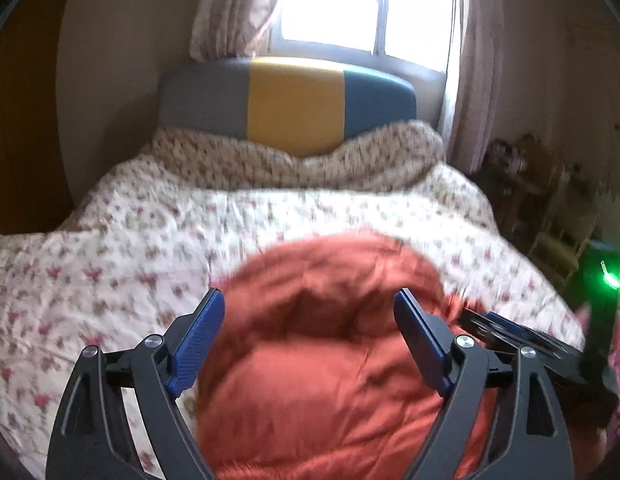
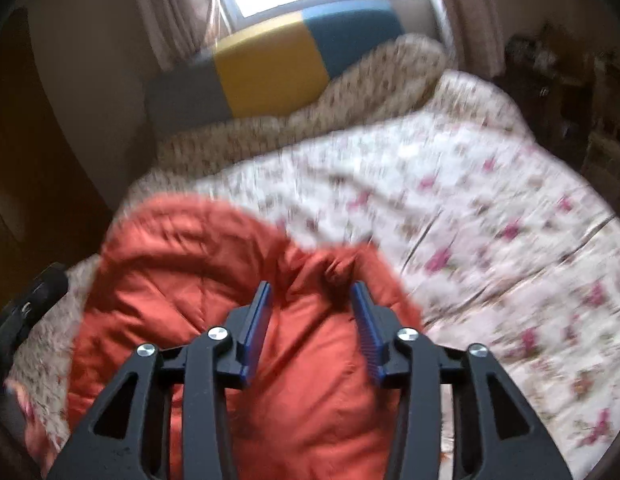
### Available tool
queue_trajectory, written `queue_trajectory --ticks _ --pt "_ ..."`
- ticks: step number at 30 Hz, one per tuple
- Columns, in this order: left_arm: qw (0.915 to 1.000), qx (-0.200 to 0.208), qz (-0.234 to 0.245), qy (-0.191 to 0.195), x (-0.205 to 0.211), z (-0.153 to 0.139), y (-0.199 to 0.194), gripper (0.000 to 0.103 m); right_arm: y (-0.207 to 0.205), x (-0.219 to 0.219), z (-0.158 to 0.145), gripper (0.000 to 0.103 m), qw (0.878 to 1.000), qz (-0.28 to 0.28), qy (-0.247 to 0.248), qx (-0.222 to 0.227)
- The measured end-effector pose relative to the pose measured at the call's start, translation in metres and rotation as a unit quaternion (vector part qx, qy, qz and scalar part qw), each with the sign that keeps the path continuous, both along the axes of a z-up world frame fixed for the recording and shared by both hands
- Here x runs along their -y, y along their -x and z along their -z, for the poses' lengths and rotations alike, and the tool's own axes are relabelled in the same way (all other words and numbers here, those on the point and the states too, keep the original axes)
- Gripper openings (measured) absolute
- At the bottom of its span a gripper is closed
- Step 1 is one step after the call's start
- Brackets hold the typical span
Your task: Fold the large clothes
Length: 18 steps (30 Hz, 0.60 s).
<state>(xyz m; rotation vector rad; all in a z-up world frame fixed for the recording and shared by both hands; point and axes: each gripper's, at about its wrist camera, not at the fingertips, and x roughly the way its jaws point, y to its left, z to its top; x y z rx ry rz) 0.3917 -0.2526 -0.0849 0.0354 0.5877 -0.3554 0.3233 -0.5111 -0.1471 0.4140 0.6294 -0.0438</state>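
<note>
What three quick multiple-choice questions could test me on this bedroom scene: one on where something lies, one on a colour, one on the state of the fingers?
1. Where does the orange garment lie?
A. On the floral bedspread
B. On the windowsill
C. On the floor

2. What colour is the middle panel of the headboard?
A. Red
B. Yellow
C. White

3. How do the fingers of the left gripper stand?
A. Clamped on a curtain
B. Closed on a pillow
C. Spread wide, gripping nothing

Answers: 1 A, flowered fabric surrounds it; 2 B, yellow sits between grey and teal; 3 C, a wide gap separates the blue pads above the garment.
</note>
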Motion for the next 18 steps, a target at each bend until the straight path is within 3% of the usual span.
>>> queue_trajectory --ticks 3,5,10,12,18 --pt "0.9997 0.007 -0.020 -0.013 0.010 -0.015 -0.017 0.086 -0.005 -0.006 -0.034 0.043 1.000 -0.012 0.017 0.022" --pt "0.9994 -0.007 -0.021 -0.028 0.023 -0.012 -0.034 0.086 -0.024 -0.019 -0.038 0.043 0.999 -0.038 0.037 0.000" --pt "0.9939 -0.085 -0.018 -0.068 0.045 0.033 -0.075 0.086 -0.068 -0.024 0.015 0.037 0.995 -0.041 0.038 -0.084" --pt "0.9943 -0.082 -0.014 -0.068 0.047 0.043 -0.076 0.086 -0.071 -0.022 0.035 0.037 0.994 -0.042 0.027 -0.094" --pt "0.9911 -0.093 -0.010 -0.095 0.060 0.067 -0.085 0.088 -0.076 -0.014 0.055 0.037 0.993 -0.034 0.015 -0.108"
